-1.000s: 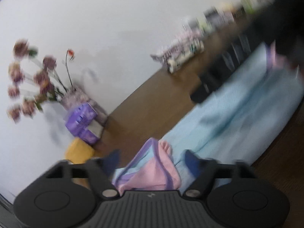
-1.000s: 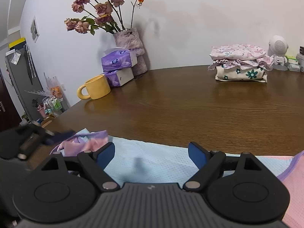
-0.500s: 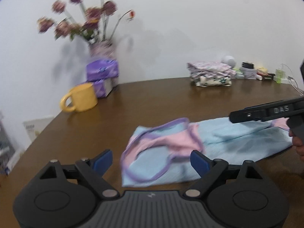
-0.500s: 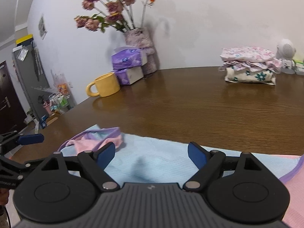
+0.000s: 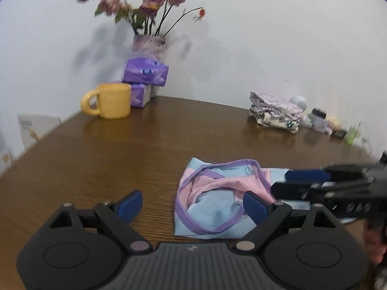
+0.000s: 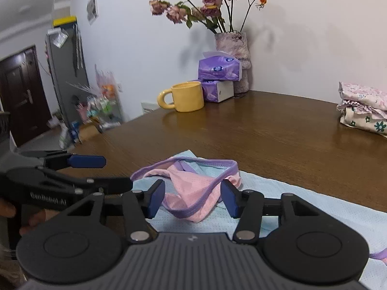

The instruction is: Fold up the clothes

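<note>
right gripper is low over the garment, jaws closing. a bunched pink fold with purple trim sits between the pads, no contact visible yet, so nothing held. left gripper is wide, jaws opening a bit more, nothing between them. its right pad sits at the garment's edge; touching or not, can't tell.

the garment is a light blue mesh piece with pink panel and purple binding. it lies on the near part of the table, partly folded, one end heaped on itself, the rest flat and running off to the right in the right wrist view.

risks, my read:
- right jaws may close on just the loose purple loop rather than the full layer. then the fold drags crooked or unrolls.
- thin mesh, slick wood: cloth could slide as a whole when pulled, nothing pins the flat part.
- both grippers are crowded at the same end, so fingers could clash.

farther back: yellow mug, purple tissue packs and a vase of dried roses at the wall. a stack of folded floral clothes lies far right with small clutter beside it. white wall; dark door, grey cabinet and floor clutter at the left in the right wrist view.
</note>
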Available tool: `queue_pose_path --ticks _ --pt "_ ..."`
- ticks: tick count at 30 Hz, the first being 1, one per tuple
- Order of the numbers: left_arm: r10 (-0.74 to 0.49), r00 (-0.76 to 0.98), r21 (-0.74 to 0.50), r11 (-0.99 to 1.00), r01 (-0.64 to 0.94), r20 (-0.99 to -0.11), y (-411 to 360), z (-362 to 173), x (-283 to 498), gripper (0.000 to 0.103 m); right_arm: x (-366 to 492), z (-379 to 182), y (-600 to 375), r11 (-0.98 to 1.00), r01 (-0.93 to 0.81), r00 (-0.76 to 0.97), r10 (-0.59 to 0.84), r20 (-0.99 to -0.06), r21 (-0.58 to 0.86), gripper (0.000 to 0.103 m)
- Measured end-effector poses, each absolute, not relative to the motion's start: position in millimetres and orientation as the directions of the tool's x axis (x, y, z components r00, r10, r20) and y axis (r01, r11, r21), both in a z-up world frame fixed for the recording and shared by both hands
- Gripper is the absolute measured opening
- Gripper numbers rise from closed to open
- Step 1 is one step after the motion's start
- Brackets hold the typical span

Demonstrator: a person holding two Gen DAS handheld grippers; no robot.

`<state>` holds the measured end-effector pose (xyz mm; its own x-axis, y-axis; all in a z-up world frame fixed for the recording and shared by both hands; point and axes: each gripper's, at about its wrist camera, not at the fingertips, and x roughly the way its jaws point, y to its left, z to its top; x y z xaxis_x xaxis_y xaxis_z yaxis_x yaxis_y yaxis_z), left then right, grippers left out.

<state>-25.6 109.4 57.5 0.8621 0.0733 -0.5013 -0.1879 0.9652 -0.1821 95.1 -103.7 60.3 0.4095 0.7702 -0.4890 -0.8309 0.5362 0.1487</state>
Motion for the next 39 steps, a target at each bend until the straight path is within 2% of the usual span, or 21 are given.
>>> queue_pose_path --ticks 4,6,8,10,13,16,19,23,28,30,34,39 --pt "0.023 0.872 -0.222 0.963 -0.15 -0.489 118.8 54.0 -20.9 0.087 98.1 55.4 -94.2 0.582 -0.801 0.434 0.725 -0.534 0.138 0.031" --pt "0.023 0.872 -0.214 0.966 -0.145 -0.489 120.7 53.6 -18.4 0.077 101.7 52.4 -92.9 0.594 -0.79 0.431 0.715 -0.551 0.152 0.028" --pt "0.021 0.869 -0.21 0.967 -0.143 -0.494 123.0 52.5 -15.4 0.06 103.7 50.2 -92.1 0.607 -0.779 0.434 0.702 -0.565 0.156 0.019" --pt "0.004 0.864 -0.226 0.965 -0.136 -0.504 126.8 49.4 -12.3 0.057 104.7 48.5 -91.3 0.625 -0.768 0.448 0.68 -0.581 0.139 0.014" --pt "-0.011 0.856 -0.254 0.957 -0.141 -0.518 131.9 44.9 -11.3 0.057 110.1 44.5 -91.4 0.639 -0.754 0.442 0.662 -0.606 0.149 0.015" --pt "-0.015 0.854 -0.279 0.948 -0.153 -0.52 135.8 44.2 -17.0 0.056 108.9 58.7 -100.5 0.634 -0.746 0.442 0.7 -0.56 0.204 0.019" --pt "-0.023 0.854 -0.311 0.936 -0.164 -0.519 139.1 44.9 -20.8 0.05 108.9 81.2 -96.2 0.595 -0.772 0.421 0.742 -0.522 0.223 0.024" --pt "-0.027 0.847 -0.349 0.918 -0.189 -0.531 142.3 45.9 -19.3 0.036 123.6 86.9 -62.3 0.552 -0.785 0.335 0.759 -0.558 0.28 0.026" --pt "-0.019 0.848 -0.323 0.929 -0.181 -0.529 144.4 49.6 -20.6 0.034 119.4 82.9 -26.2 0.522 -0.781 0.259 0.771 -0.582 0.344 0.027" --pt "-0.026 0.846 -0.322 0.931 -0.174 -0.532 150.5 49.0 -21.9 0.029 110.4 78.2 -18.1 0.533 -0.773 0.265 0.764 -0.588 0.344 0.027" --pt "-0.078 0.832 -0.337 0.932 -0.135 -0.549 160.3 45.3 -20.6 0.026 100.9 72.2 -5.7 0.55 -0.756 0.267 0.754 -0.6 0.355 0.027" --pt "-0.15 0.82 -0.363 0.929 -0.075 -0.552 163.0 41.5 -16.5 0.012 100.9 66.3 10.9 0.599 -0.72 0.291 0.718 -0.632 0.349 0.027"
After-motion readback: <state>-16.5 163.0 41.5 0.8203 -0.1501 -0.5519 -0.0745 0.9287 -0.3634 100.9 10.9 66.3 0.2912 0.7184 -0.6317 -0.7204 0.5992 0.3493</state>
